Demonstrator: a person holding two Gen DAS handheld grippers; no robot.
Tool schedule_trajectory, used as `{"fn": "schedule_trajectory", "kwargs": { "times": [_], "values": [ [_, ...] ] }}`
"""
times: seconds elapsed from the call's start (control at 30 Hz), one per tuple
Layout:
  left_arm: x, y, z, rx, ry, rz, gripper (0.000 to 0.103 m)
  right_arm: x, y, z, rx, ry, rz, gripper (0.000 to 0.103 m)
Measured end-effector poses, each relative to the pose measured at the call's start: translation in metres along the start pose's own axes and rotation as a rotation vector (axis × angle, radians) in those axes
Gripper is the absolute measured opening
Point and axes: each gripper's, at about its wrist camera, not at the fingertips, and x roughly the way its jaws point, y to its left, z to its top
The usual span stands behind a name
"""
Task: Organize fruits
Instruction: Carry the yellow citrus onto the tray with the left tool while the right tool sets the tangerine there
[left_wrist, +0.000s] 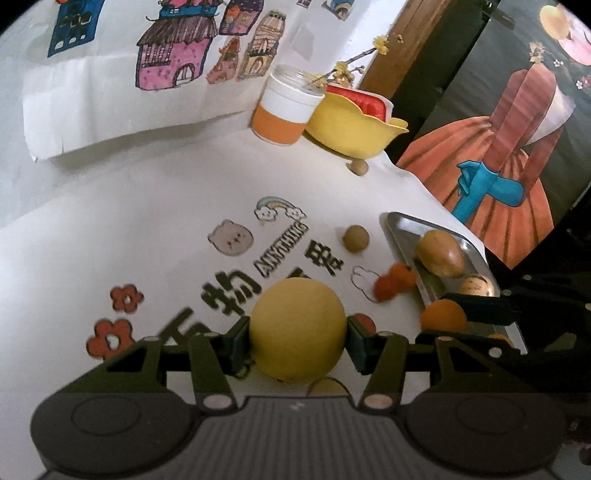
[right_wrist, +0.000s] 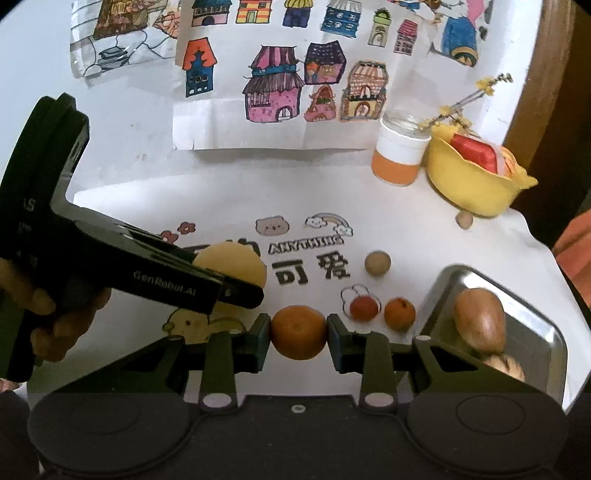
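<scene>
Left wrist view: the left gripper (left_wrist: 298, 338) clamps a yellow ball (left_wrist: 297, 330) at lower centre, pads tight on both its sides. The tray (left_wrist: 402, 225) sits at right, holding a brown fruit (left_wrist: 441, 257). I'd carry the ball over level and lower it into a bare spot before letting go.

Right wrist view: the right gripper (right_wrist: 298, 334) pinches an orange (right_wrist: 299, 331) at centre, jaws narrow around it. The tray lies at lower right; two small fruits (right_wrist: 382, 312) wait just beside it.
</scene>
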Motion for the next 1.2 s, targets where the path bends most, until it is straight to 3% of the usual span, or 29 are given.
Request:
{"fn": "schedule_trajectory", "kwargs": {
  "times": [0.57, 0.97, 1.2],
  "values": [
    [-0.004, -0.05, -0.01, 0.029, -0.017, -0.075, 0.058, -0.058, -0.034, -0.053, 0.159, -0.08, -0.182, 0.035],
    [0.023, -0.089, -0.006, 0.044, 0.001, -0.135, 0.058, -0.082, -0.057, -0.088, 0.244, -0.098, -0.287, 0.035],
    [0.037, -0.109, -0.001, 0.068, 0.004, -0.144, 0.058, -0.081, -0.062, -0.106, 0.287, -0.093, -0.305, 0.035]
  ]
}}
